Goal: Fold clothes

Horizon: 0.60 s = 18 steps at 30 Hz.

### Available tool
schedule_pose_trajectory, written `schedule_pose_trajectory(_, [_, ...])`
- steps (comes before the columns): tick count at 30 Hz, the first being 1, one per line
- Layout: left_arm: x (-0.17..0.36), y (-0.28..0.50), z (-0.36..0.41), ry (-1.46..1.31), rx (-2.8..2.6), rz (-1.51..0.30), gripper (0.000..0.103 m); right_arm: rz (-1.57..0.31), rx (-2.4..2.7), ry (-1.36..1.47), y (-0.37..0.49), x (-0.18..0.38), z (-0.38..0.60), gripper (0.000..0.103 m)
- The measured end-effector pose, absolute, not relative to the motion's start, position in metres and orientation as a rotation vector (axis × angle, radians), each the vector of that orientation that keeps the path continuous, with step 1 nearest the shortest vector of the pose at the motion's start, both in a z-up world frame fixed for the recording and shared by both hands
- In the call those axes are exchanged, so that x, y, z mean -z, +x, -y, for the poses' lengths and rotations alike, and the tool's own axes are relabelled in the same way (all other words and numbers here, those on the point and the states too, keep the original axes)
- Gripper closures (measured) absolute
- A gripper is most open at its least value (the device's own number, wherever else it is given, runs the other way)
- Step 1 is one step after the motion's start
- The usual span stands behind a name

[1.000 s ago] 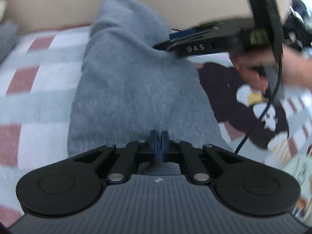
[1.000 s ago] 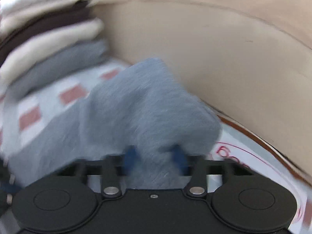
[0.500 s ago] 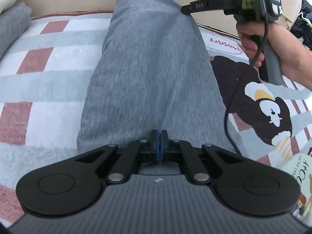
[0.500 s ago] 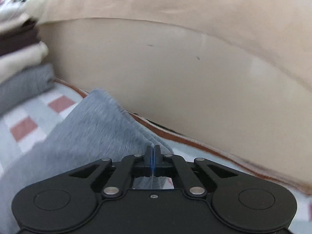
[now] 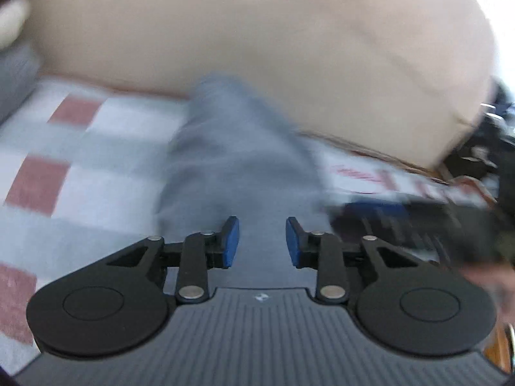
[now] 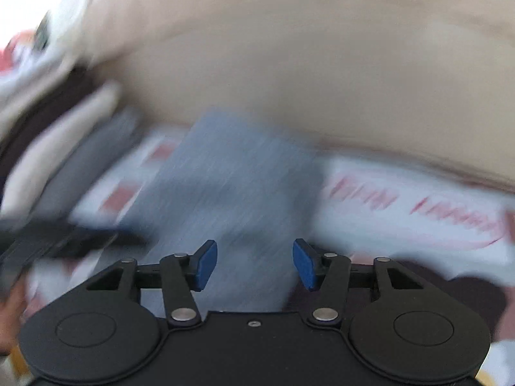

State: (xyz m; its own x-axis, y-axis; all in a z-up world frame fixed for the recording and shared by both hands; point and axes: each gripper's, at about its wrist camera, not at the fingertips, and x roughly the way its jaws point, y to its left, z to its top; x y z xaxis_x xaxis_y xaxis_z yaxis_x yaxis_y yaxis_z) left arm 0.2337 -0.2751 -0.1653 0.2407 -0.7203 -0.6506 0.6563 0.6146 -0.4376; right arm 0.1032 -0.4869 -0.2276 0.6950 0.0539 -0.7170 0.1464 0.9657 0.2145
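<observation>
Left gripper (image 5: 262, 239): jaws are opening, blue pads apart, nothing pinched; grey cloth shows through the gap but the pads do not press on it.
Right gripper (image 6: 255, 263): jaws are opening, blue pads spread wide, nothing clamped; the grey cloth lies in the gap, untouched by the pads.
Grey garment (image 5: 235, 167): a long folded strip lying on the blanket, running from just ahead of both grippers away toward the beige cushion; in the right wrist view (image 6: 231, 193) it is heavily blurred.
Other gripper in the way: in the left wrist view the right gripper's dark body (image 5: 418, 225) crosses the right side just beside the garment; in the right wrist view the left gripper appears as a dark smear (image 6: 58, 234) at the left edge.
Blanket (image 5: 80, 167): checked in red, white and pale grey, under the garment; red printing to the right (image 6: 418, 202), too blurred to read.
Stacked clothes (image 6: 64, 148): cream, dark and grey layers at the left, near the garment's far end.
Beige cushion (image 5: 257, 32): fills the background behind everything.
</observation>
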Motion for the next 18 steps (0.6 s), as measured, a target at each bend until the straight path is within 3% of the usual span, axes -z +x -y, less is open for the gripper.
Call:
schedule_pose_trajectory(1, [0.171, 0.24, 0.272, -0.106, 0.923, -0.956, 0.097, -0.846, 0.019, 0.255, 0.106, 0.236, 0.478, 0.045])
schedule_pose_trajectory(2, [0.173, 0.245, 0.268, -0.129, 0.9, -0.974, 0.1, -0.866, 0.023, 0.222, 0.099, 0.242, 0.468, 0.043])
schedule_pose_trajectory(9, [0.188, 0.266, 0.245, -0.31, 0.864, -1.056, 0.099, -0.968, -0.013, 0.14, 0.036, 0.264, 0.427, 0.042])
schedule_pose_trajectory(16, [0.175, 0.249, 0.259, -0.153, 0.822, -0.987, 0.099, -1.04, -0.097, 0.186, -0.004, 0.259, 0.422, 0.042])
schedule_pose_trajectory(18, [0.174, 0.251, 0.256, -0.169, 0.819, -0.999, 0.099, -1.089, -0.128, 0.136, -0.019, 0.264, 0.413, 0.047])
